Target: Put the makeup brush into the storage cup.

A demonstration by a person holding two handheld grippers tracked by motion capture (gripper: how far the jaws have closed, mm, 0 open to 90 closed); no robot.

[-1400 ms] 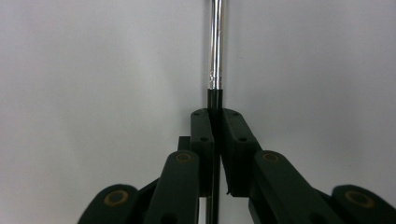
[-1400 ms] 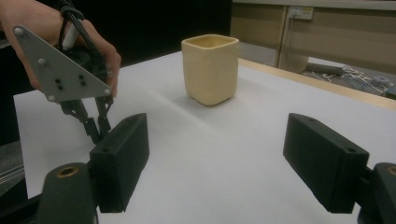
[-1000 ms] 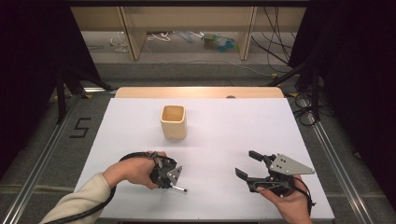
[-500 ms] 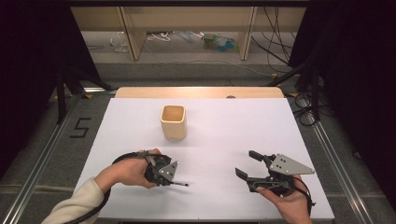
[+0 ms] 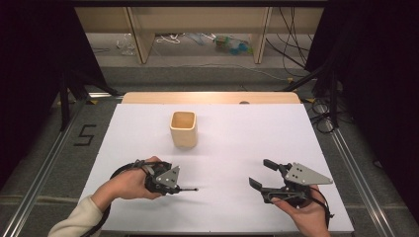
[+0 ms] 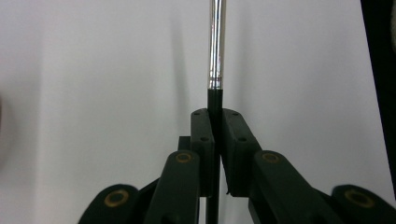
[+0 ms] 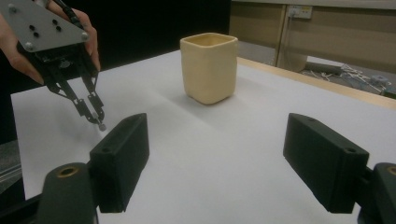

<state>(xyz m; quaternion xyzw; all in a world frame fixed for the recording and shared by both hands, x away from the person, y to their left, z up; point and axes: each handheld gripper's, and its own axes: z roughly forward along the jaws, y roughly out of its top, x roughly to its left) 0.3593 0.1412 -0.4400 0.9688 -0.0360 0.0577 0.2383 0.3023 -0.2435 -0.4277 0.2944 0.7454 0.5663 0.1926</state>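
A cream square cup (image 5: 184, 129) stands upright on the white table (image 5: 247, 138), left of middle toward the back. My left gripper (image 5: 179, 188), near the front left, is shut on a thin stick (image 5: 190, 189) with a black grip and a silver shaft that points right, just above the table. In the left gripper view the jaws (image 6: 217, 114) pinch the black part and the silver shaft (image 6: 215, 46) runs forward. My right gripper (image 5: 260, 173) is open at the front right with nothing between its jaws. The right gripper view (image 7: 219, 140) faces the cup (image 7: 208, 67) and the left gripper (image 7: 95, 116).
A bare wooden strip (image 5: 207, 98) runs along the table's far edge. Beyond it are wooden shelf legs (image 5: 140, 39) and loose cables on the floor. Metal rails (image 5: 44, 168) flank the table on both sides. White surface lies open between the grippers and the cup.
My left hand has turned and drawn slightly left, so the stick now points straight right instead of down-right. The right gripper and the cup have not moved.
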